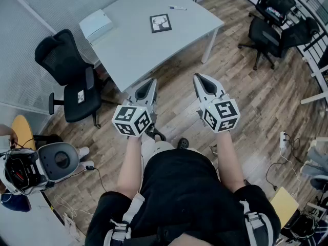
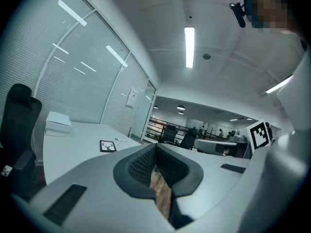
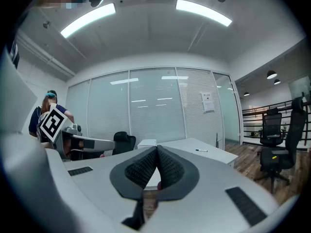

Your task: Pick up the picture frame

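A small black picture frame [image 1: 160,23] with a white deer picture lies flat on the grey table [image 1: 138,45], toward its far side. The left gripper view shows the picture frame [image 2: 108,146] small and far ahead. My left gripper [image 1: 148,84] is held over the floor just short of the table's near edge, shut and empty. My right gripper [image 1: 200,79] hovers beside it to the right, also shut with nothing in it. In both gripper views the left gripper [image 2: 155,147] and the right gripper [image 3: 157,150] show their jaw tips touching. The frame is out of sight in the right gripper view.
A white box [image 1: 96,24] sits at the table's left corner and a marker pen [image 1: 178,7] at its far edge. A black office chair [image 1: 69,76] stands left of the table; more chairs [image 1: 271,19] stand at the right. Cables [image 1: 287,152] lie on the wooden floor.
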Tool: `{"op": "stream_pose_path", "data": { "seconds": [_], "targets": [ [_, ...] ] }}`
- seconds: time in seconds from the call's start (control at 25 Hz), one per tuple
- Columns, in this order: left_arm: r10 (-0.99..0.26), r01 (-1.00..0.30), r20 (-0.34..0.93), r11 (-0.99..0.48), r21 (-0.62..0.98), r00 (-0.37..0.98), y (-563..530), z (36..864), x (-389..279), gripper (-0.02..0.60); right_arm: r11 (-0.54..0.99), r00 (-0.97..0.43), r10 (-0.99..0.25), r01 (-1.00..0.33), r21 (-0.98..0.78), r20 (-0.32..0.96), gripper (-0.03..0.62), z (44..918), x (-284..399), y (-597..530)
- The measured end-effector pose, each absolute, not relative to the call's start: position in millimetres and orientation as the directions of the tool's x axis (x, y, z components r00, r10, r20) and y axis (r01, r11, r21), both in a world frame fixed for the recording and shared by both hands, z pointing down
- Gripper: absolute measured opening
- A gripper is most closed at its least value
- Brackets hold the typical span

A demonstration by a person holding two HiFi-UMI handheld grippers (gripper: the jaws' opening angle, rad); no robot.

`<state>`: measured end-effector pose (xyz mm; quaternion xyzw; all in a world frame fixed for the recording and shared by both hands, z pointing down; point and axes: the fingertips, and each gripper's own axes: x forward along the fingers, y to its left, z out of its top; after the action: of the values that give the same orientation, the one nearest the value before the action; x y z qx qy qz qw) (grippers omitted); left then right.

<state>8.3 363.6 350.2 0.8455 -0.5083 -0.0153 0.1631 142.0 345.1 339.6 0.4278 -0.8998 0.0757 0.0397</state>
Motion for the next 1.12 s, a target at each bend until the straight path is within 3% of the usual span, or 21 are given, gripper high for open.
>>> {"op": "stream_pose_path", "data": {
  "seconds": [1.12],
  "targets": [
    [-0.870, -0.872, 0.179, -0.404, 0.276, 0.460, 356.5, 361.7, 34.0, 0.025, 0.652, -0.667, -0.734, -0.745, -0.144, 0.126, 0.017, 349.6, 155.3, 343.0]
  ]
}}
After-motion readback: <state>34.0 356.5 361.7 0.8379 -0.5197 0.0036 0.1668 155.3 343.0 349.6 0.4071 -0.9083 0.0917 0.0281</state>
